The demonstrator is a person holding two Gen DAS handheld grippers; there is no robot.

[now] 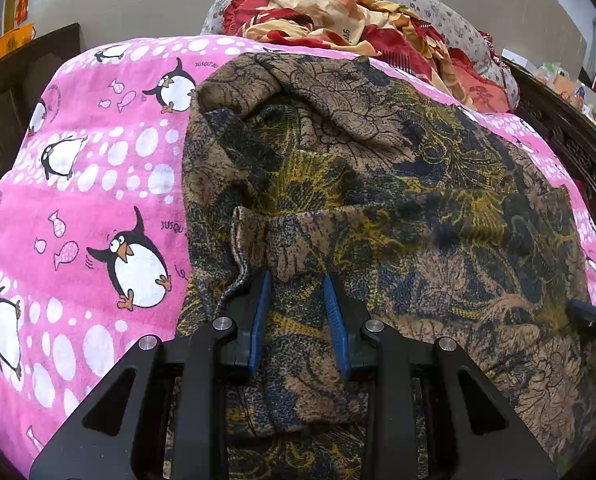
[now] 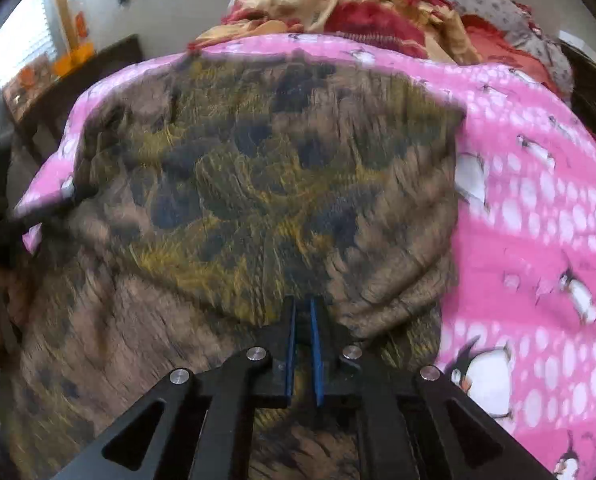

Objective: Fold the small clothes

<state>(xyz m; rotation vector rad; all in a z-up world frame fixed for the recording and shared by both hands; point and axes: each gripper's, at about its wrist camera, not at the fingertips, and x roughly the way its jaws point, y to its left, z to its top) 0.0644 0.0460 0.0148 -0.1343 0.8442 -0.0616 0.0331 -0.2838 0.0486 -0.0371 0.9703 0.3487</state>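
A pink penguin-print blanket [image 1: 97, 184] fills the left of the left wrist view and the right of the right wrist view; its printed word begins "JUSQU", the rest hidden. On it, centre frame, lies the small garment [image 1: 378, 184], a brown knit with black and mustard floral pattern, bunched in folds, one rolled hem crossing mid-frame. At upper centre, a heap of red and cream bedding [image 1: 338, 12]; writing on it is too small to read. Left hand-held gripper [image 1: 298, 278], lower centre: blue pads partly apart, a fold of the garment lying between them; whether it is pinched cannot be told. Right hand-held gripper [image 2: 302, 304], lower centre of its blurred view: pads together over the garment, any cloth between them unclear.
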